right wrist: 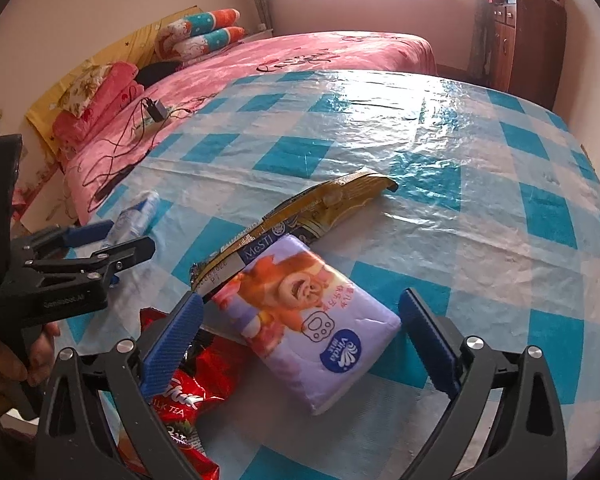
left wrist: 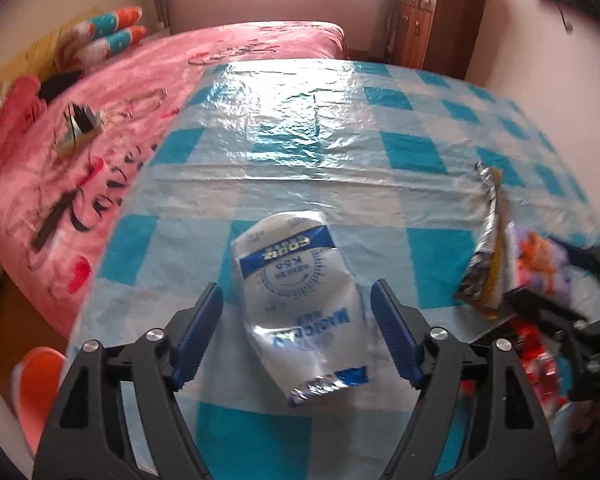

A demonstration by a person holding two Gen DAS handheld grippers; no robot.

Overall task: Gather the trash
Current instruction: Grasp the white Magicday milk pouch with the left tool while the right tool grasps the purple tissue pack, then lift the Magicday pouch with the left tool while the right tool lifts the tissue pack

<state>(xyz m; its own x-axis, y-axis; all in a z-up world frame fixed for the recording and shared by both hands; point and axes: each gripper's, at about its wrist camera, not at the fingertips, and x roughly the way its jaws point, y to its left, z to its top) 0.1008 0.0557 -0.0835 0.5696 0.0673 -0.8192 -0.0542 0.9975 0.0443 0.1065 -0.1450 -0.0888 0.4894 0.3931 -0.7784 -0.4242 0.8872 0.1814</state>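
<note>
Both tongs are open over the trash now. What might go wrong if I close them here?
1. The left tongs straddle the white wrapper; thin and flat on the tablecloth, it may slip out, or the cloth may bunch up with it.
2. The right tongs frame the tissue pack, which overlaps the yellow wrapper and red packet; closing may drag those along.

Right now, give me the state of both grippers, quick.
Left gripper: open, holding nothing, jaws either side of the white packet.
Right gripper: open, holding nothing, jaws either side of the tissue pack.
</note>
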